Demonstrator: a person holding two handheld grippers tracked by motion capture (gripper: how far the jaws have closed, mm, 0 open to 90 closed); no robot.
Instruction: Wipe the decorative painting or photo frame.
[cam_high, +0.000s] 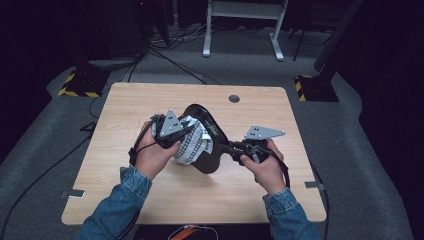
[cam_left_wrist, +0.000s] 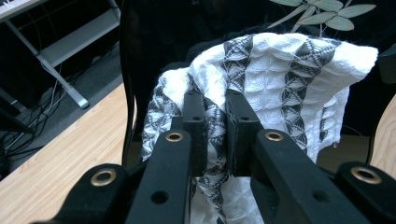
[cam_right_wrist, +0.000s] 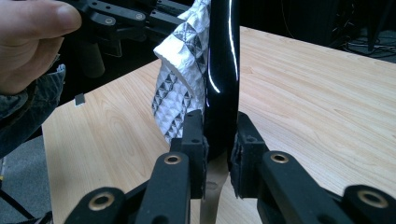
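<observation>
A glossy black plate (cam_high: 209, 134) is held up on edge above the wooden table (cam_high: 150, 192). My right gripper (cam_high: 225, 147) is shut on its rim, and in the right gripper view both pads clamp the thin black plate (cam_right_wrist: 224, 70) at the right gripper (cam_right_wrist: 219, 122). A white cloth with black patterned stripes (cam_high: 192, 145) drapes over the plate's left side. My left gripper (cam_high: 190, 132) is shut on that cloth; in the left gripper view the left gripper (cam_left_wrist: 215, 100) pinches a fold of cloth (cam_left_wrist: 280, 84) against the plate (cam_left_wrist: 154, 37). The cloth (cam_right_wrist: 180, 88) hangs beside the plate.
The table has a round cable hole (cam_high: 234, 98) near its far edge and a tape piece (cam_high: 72, 194) at its left edge. On the floor behind stand a white desk frame (cam_high: 242, 12), cables, and two yellow-black striped bases (cam_high: 80, 86) (cam_high: 312, 87).
</observation>
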